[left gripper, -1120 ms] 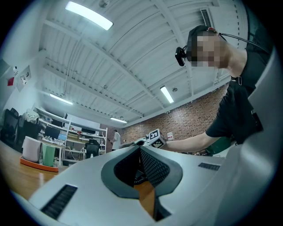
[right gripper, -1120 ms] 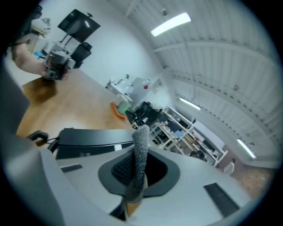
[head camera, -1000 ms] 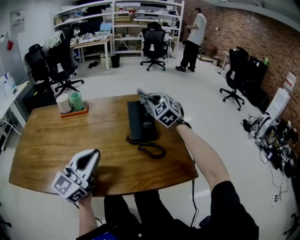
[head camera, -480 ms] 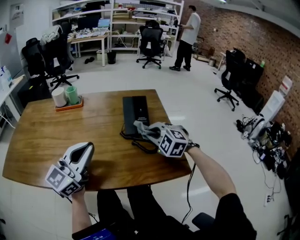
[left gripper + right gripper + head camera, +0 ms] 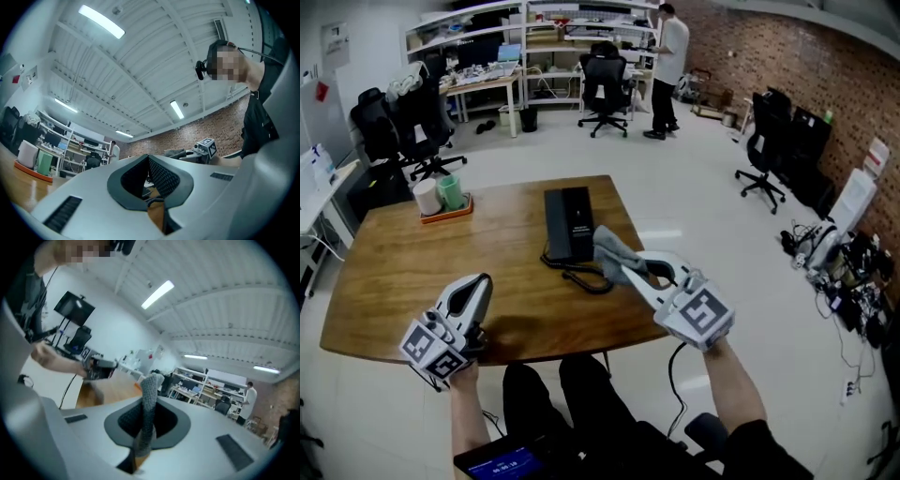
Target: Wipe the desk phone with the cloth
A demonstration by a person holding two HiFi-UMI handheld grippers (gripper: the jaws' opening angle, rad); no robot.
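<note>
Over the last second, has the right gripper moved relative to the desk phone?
Yes. The right gripper, shut on the cloth, has pulled back from over the desk phone toward the near edge of the table.

The right gripper [image 5: 630,272], pinching the grey cloth [image 5: 612,249], has drawn back from above the far end of the desk phone [image 5: 569,223]. It now sits by the phone's near right corner, just beside the coiled cord [image 5: 589,279]. Its rear end has come to the near edge of the table [image 5: 412,272], closer to the person's body. In the background, a standing person [image 5: 667,56] has stepped nearer the shelves [image 5: 581,19].
</note>
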